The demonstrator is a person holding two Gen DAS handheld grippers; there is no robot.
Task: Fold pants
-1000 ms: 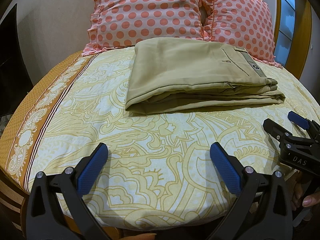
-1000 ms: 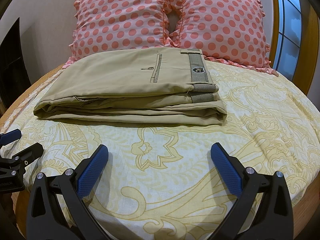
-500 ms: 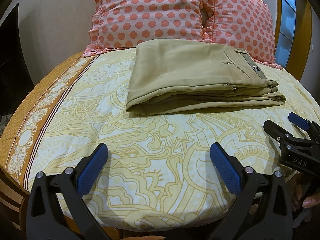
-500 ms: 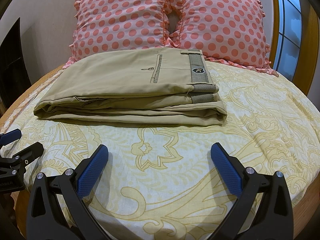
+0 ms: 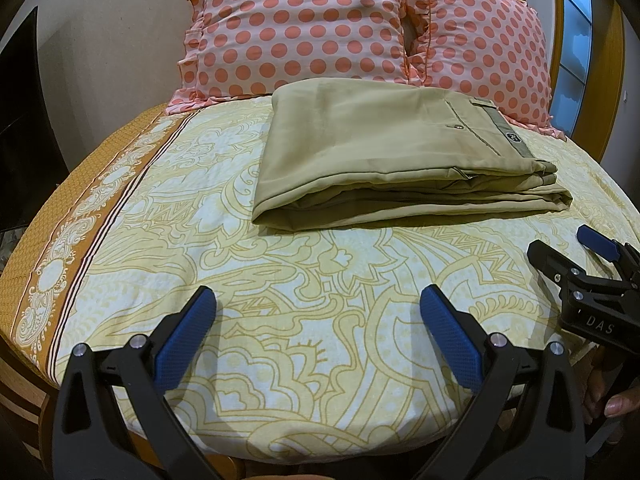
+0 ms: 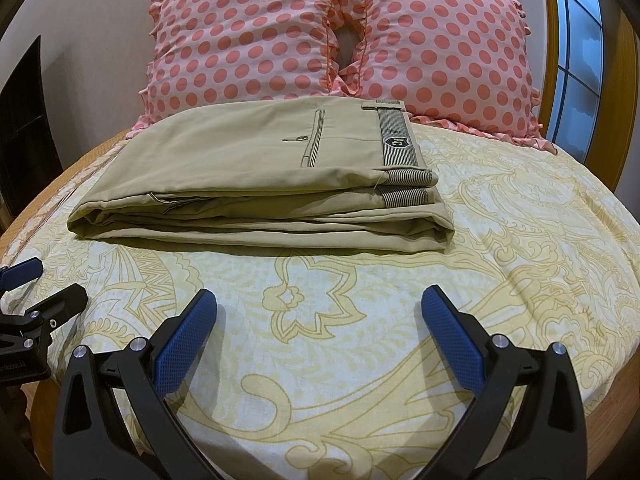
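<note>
Folded pants (image 6: 256, 184) lying on bed (image 6: 520, 248), touching pillows (image 6: 340, 40); left tool (image 5: 316, 312) & right tool (image 6: 318, 314) hovering near pants, both gaping wide, holding nothing.

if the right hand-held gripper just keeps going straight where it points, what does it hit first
Probably the folded khaki pants. The right hand-held gripper is open and empty over bare bedsheet, aimed at the pants' near edge. If angled downward, it could meet the sheet first; depth is unclear.
</note>
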